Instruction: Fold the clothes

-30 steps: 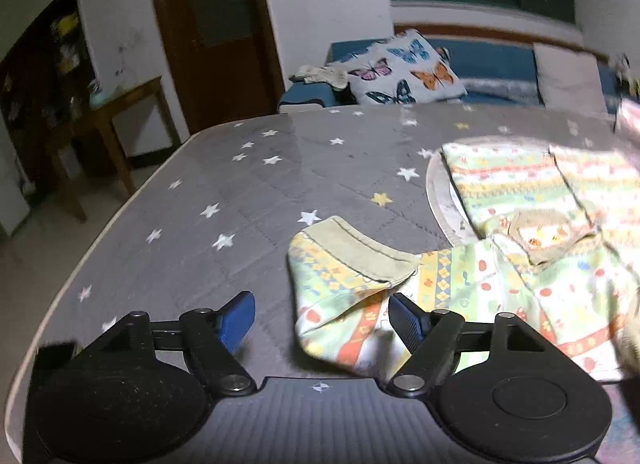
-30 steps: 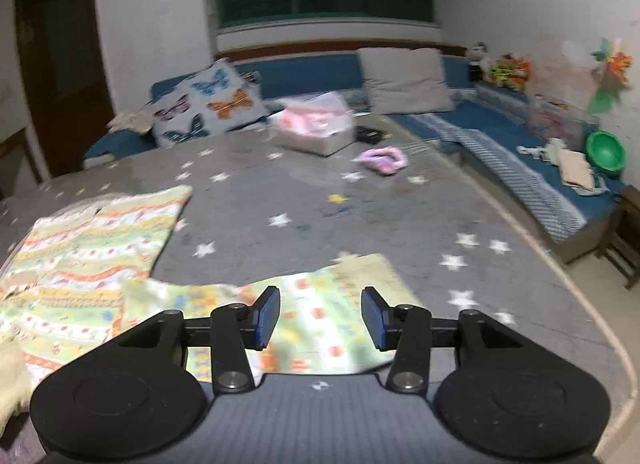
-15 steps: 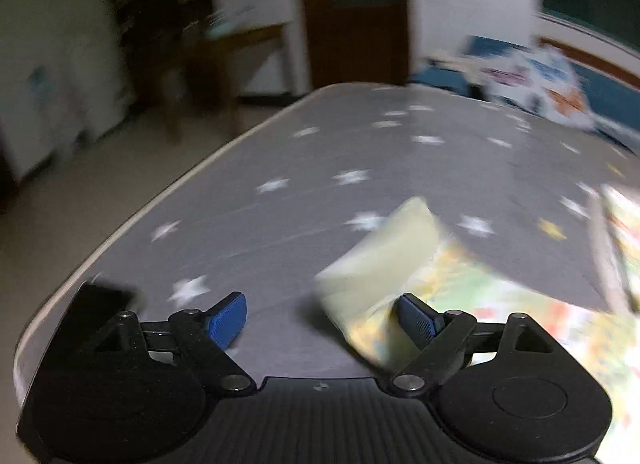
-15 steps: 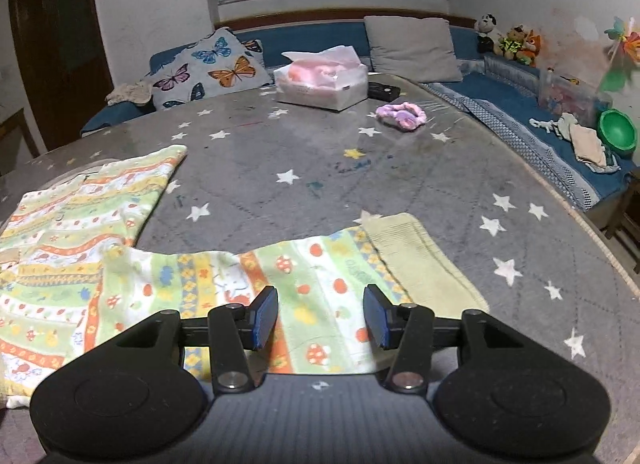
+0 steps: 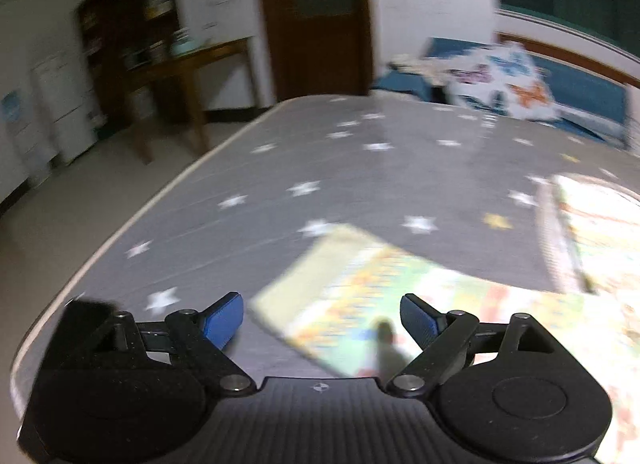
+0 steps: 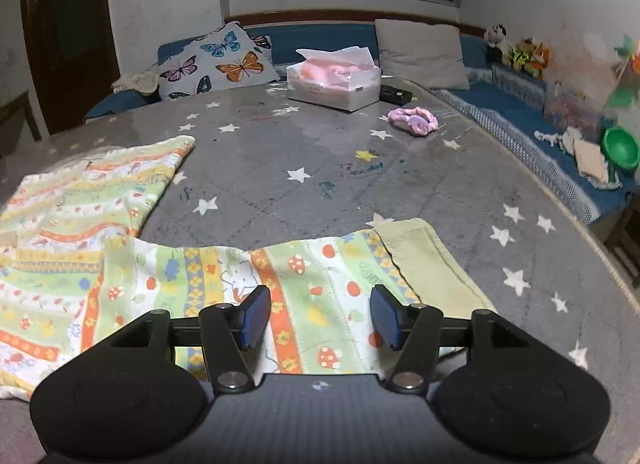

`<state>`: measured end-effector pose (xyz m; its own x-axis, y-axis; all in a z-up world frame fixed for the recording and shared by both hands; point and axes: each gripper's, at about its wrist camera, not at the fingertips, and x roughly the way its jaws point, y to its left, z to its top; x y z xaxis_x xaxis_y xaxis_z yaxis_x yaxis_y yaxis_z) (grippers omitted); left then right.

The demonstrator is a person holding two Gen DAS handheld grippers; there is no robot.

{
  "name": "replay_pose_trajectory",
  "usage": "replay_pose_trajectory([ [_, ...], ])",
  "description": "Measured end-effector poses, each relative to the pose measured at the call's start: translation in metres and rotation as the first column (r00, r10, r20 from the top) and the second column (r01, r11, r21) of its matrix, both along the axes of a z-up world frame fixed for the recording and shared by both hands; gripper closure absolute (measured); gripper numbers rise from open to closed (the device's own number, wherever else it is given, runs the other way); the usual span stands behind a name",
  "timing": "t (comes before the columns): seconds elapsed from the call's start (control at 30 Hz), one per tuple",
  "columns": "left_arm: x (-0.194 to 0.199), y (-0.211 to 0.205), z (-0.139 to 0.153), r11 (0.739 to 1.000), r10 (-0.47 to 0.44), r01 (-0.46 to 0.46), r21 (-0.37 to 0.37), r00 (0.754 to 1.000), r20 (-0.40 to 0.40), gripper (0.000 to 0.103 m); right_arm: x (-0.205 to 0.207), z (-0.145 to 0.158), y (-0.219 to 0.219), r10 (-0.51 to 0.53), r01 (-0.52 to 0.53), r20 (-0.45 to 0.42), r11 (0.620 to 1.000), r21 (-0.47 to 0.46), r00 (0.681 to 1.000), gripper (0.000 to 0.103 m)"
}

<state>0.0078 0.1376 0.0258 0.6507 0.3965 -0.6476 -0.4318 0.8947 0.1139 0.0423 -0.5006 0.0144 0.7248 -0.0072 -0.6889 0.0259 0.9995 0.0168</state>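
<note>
A child's printed garment (image 6: 224, 280) with mushrooms and stripes lies spread on the grey star-patterned table (image 6: 360, 192). Its right sleeve ends in a pale yellow cuff (image 6: 428, 260). My right gripper (image 6: 320, 320) hovers open just above that sleeve, holding nothing. In the blurred left wrist view the other sleeve (image 5: 360, 296) lies flat, its pale cuff pointing towards the table's left edge. My left gripper (image 5: 322, 320) stands open over that sleeve's end, nothing between its blue pads (image 5: 224, 320).
A tissue box (image 6: 334, 82), a dark remote (image 6: 394, 94) and a pink scrunchie (image 6: 416, 120) sit at the table's far side. A blue sofa with a butterfly cushion (image 6: 218, 62) wraps behind. The table's left edge (image 5: 132, 220) drops to the floor beside a wooden side table (image 5: 180, 76).
The left sleeve, bunched a second ago, now lies stretched out flat; my left gripper swung left. The right sleeve is also laid out and my right gripper opened wider.
</note>
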Motion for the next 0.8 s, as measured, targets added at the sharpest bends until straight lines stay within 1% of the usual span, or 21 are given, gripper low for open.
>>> replay_pose_trajectory([
  [0.07, 0.004, -0.020, 0.001, 0.996, -0.086, 0.086, 0.010, 0.996, -0.002, 0.012, -0.001, 0.002, 0.002, 0.006, -0.006, -0.001, 1.000, 0.007, 1.000, 0.046],
  [0.13, 0.007, -0.039, -0.001, 0.987, -0.160, 0.160, 0.010, 0.987, -0.008, 0.011, -0.003, 0.005, 0.006, 0.025, -0.025, 0.004, 1.000, 0.010, 1.000, 0.046],
  [0.23, 0.011, -0.071, -0.003, 0.964, -0.266, 0.266, 0.017, 0.964, -0.016, 0.011, -0.009, 0.011, 0.022, 0.090, -0.090, 0.015, 0.996, 0.010, 0.996, 0.044],
  [0.27, 0.013, -0.082, -0.004, 0.954, -0.300, 0.301, 0.019, 0.954, -0.019, 0.011, -0.010, 0.012, 0.028, 0.112, -0.113, 0.017, 0.994, 0.011, 0.994, 0.042],
  [0.33, 0.017, -0.100, -0.003, 0.936, -0.351, 0.351, 0.019, 0.936, -0.011, 0.011, -0.010, 0.013, 0.042, 0.157, -0.158, 0.019, 0.987, 0.016, 0.987, 0.041],
  [0.4, 0.021, -0.118, -0.001, 0.918, -0.396, 0.396, 0.023, 0.918, 0.001, 0.011, -0.011, 0.014, 0.055, 0.202, -0.202, 0.021, 0.979, 0.020, 0.979, 0.041],
  [0.47, 0.029, -0.135, -0.001, 0.900, -0.434, 0.433, 0.042, 0.901, 0.013, 0.011, -0.011, 0.015, 0.069, 0.246, -0.246, 0.023, 0.969, 0.024, 0.969, 0.041],
  [0.57, 0.040, -0.160, -0.005, 0.872, -0.486, 0.484, 0.068, 0.874, 0.008, 0.011, -0.011, 0.017, 0.090, 0.311, -0.312, 0.027, 0.950, 0.031, 0.950, 0.041],
  [0.6, 0.043, -0.168, -0.009, 0.859, -0.507, 0.505, 0.084, 0.862, 0.003, 0.011, -0.012, 0.017, 0.096, 0.332, -0.333, 0.029, 0.942, 0.032, 0.943, 0.041],
  [0.67, 0.047, -0.181, -0.018, 0.840, -0.533, 0.533, 0.101, 0.846, -0.022, 0.012, -0.012, 0.018, 0.110, 0.375, -0.376, 0.031, 0.926, 0.036, 0.927, 0.041],
  [0.73, 0.050, -0.190, -0.026, 0.822, -0.560, 0.562, 0.095, 0.827, -0.051, 0.012, -0.012, 0.019, 0.124, 0.416, -0.417, 0.034, 0.908, 0.040, 0.909, 0.041],
  [0.8, 0.046, -0.198, -0.032, 0.800, -0.588, 0.591, 0.104, 0.806, -0.061, 0.011, -0.014, 0.019, 0.132, 0.442, -0.443, 0.032, 0.896, 0.042, 0.897, 0.041],
])
